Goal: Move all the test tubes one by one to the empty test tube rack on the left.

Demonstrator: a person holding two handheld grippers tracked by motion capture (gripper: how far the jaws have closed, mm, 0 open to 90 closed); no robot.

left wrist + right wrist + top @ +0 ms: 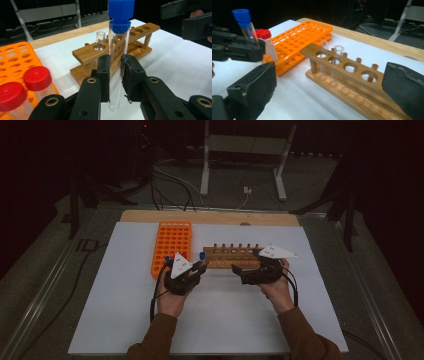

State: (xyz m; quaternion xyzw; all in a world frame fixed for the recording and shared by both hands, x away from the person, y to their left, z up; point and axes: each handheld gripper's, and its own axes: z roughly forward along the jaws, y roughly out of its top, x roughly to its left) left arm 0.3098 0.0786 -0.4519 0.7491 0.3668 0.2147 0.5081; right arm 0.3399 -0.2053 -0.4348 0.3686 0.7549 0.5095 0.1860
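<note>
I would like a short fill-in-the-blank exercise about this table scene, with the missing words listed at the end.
1. The left gripper holds a glass tube with a ____ cap.
2. The plastic rack left of the wooden rack is ____.
3. The fingers of the right gripper stand wide ____, with nothing gripped.
4. The two capped tubes in the plastic rack have ____ caps.

Missing words: blue; orange; open; red

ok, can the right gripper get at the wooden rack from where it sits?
Probably yes. The right gripper has its jaws wide open with nothing between them, and the wooden rack lies just ahead on the white sheet. The left gripper, shut on the blue-capped tube, stays off to one side.
</note>
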